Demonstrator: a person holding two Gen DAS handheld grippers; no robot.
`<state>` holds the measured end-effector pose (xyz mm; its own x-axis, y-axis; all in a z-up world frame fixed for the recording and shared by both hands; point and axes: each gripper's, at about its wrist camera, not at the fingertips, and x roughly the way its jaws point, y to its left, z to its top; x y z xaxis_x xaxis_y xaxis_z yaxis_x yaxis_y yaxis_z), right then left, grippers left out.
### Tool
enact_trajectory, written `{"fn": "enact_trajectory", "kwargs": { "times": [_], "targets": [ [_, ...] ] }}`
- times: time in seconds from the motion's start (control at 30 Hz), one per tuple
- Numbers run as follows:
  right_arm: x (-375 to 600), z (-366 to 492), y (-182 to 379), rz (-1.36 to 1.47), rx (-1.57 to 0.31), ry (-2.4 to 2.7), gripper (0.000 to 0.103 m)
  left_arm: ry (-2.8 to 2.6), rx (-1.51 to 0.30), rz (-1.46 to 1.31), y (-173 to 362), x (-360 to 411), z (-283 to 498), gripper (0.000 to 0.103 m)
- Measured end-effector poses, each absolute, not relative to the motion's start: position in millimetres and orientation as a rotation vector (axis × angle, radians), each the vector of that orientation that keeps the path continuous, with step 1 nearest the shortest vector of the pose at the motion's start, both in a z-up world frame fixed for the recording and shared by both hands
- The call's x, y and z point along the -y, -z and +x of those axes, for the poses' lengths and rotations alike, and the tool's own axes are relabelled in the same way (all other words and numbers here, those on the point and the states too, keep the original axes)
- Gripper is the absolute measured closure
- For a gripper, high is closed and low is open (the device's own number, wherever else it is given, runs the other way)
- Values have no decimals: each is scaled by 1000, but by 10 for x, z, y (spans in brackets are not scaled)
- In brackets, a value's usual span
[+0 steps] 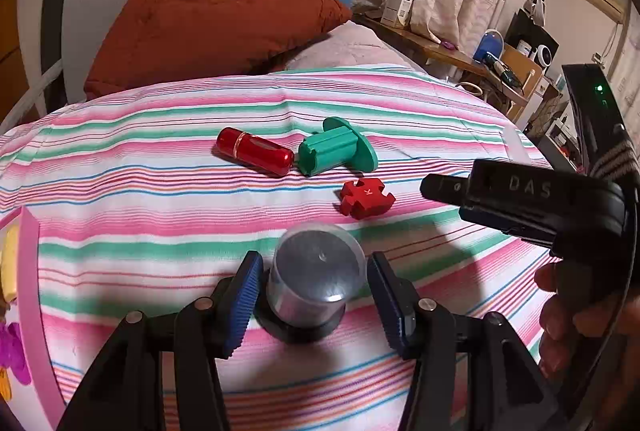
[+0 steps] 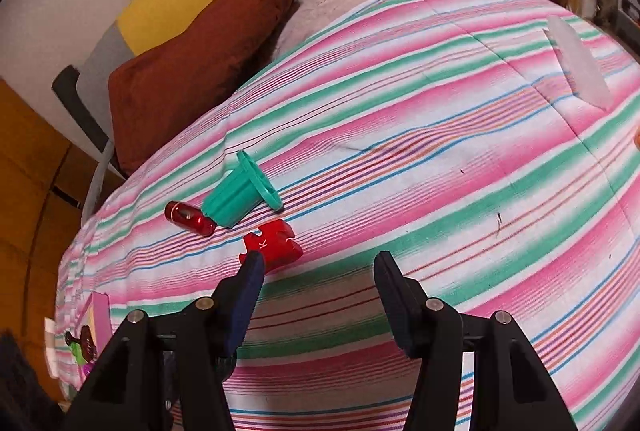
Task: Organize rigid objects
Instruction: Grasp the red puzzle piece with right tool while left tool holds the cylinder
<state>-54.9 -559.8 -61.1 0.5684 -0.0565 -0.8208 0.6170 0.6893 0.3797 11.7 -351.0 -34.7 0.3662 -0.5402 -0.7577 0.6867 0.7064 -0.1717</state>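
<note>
Left gripper (image 1: 311, 273) astride grey canister (image 1: 316, 281)

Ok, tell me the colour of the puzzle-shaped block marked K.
Red, with a pale K on top. The puzzle-shaped block shows best in the left wrist view.

Left gripper (image 1: 314, 271) open around upright grey canister (image 1: 316, 279) on striped bedspread (image 1: 160, 215).

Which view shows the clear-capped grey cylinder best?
The left wrist view: the cylinder stands upright between the left gripper's open pads, on the striped bedspread. The right wrist view does not show it.
</note>
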Motion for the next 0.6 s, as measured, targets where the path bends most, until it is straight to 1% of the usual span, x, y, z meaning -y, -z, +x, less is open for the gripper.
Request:
{"fn": "enact_trajectory", "kwargs": {
  "times": [0.03,0.2,0.3,0.4,0.5,0.6],
  "targets": [
    [5586,-528,616,703,-892,432,45,779,-903,199,370,3499,128,59],
    [5468,-375,646,610,-910,396,43,777,-874,221,381,3314,57,59],
    [5327,-258,656,506,-922,381,42,772,-860,222,373,3150,18,59],
    [5224,-171,668,454,-911,349,36,765,-857,221,365,3010,-16,59],
    [5162,-52,735,407,-913,325,35,760,-851,218,356,2894,-47,59],
    [5116,52,868,372,-958,324,35,763,-851,208,352,2797,-77,59]
  ]
}}
